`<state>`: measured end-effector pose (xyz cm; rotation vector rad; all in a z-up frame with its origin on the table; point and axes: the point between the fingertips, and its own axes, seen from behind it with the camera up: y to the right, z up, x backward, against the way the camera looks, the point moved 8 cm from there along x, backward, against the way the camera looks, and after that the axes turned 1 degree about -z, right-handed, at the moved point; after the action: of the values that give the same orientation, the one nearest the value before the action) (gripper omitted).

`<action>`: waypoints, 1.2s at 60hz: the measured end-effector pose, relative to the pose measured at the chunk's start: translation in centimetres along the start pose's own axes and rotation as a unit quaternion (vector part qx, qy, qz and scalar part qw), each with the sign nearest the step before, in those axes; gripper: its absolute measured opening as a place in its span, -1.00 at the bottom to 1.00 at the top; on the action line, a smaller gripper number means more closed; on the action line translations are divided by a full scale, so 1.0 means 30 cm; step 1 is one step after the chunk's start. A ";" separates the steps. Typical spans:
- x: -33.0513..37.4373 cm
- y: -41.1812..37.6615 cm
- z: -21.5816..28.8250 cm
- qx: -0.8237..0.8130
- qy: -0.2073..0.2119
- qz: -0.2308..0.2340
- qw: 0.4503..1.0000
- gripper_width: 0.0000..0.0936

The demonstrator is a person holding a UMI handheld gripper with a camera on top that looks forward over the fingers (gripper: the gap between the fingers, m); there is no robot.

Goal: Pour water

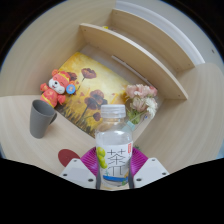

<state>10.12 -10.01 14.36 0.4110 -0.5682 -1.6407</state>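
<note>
A clear plastic bottle (114, 145) with a white cap and a label with green fruit and dark characters stands upright between my fingers. My gripper (112, 165) is shut on the bottle, its magenta pads (90, 160) pressing on both sides of the label. A grey cup (41, 117) stands upright on the light table (180, 130), ahead and to the left of the bottle. The cup's inside is not visible.
A plush toy (56, 88) in orange and red sits beside the cup on a yellow flowered cloth (95, 82). A small bunch of flowers (140, 100) stands just behind the bottle to the right. A red round thing (68, 157) lies near my left finger. Wooden benches (140, 45) stand beyond.
</note>
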 end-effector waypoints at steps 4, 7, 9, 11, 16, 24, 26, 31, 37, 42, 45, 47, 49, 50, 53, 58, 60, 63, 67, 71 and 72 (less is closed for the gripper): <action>-0.040 -0.008 0.073 0.081 0.014 -0.007 0.997 -0.20; -0.066 -0.022 0.124 0.137 0.037 -0.013 0.990 -0.20; -0.078 -0.036 0.161 0.176 0.049 -0.017 0.983 -0.20; -0.091 -0.050 0.194 0.217 0.058 -0.021 0.974 -0.20; -0.118 -0.091 0.260 0.315 0.082 -0.028 0.945 -0.20; -0.154 -0.145 0.325 0.445 0.121 -0.037 0.886 -0.20; -0.161 -0.161 0.338 0.473 0.128 -0.039 0.871 -0.20; -0.169 -0.197 0.360 0.535 0.150 -0.043 0.830 -0.20; -0.173 -0.232 0.380 0.603 0.180 -0.056 0.776 -0.20; -0.178 -0.258 0.391 0.659 0.193 -0.065 0.724 -0.16; -0.191 -0.275 0.394 0.688 0.203 -0.068 0.693 -0.16; -0.191 -0.283 0.397 0.702 0.210 -0.071 0.677 -0.16; -0.188 -0.292 0.401 0.710 0.218 -0.072 0.665 -0.16; -0.187 -0.296 0.403 0.714 0.220 -0.072 0.661 -0.16; -0.181 -0.303 0.409 0.722 0.225 -0.075 0.650 -0.16; -0.187 -0.316 0.414 0.733 0.234 -0.080 0.634 -0.16; -0.188 -0.318 0.413 0.735 0.234 -0.082 0.631 -0.16; -0.189 -0.321 0.409 0.734 0.232 -0.081 0.634 -0.16; -0.188 -0.315 0.408 0.721 0.226 -0.083 0.650 -0.16; -0.185 -0.294 0.425 0.687 0.223 -0.089 0.686 -0.16; -0.186 -0.286 0.431 0.674 0.221 -0.090 0.699 -0.16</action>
<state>-3.34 -2.06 19.59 1.9273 -1.3245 -0.9263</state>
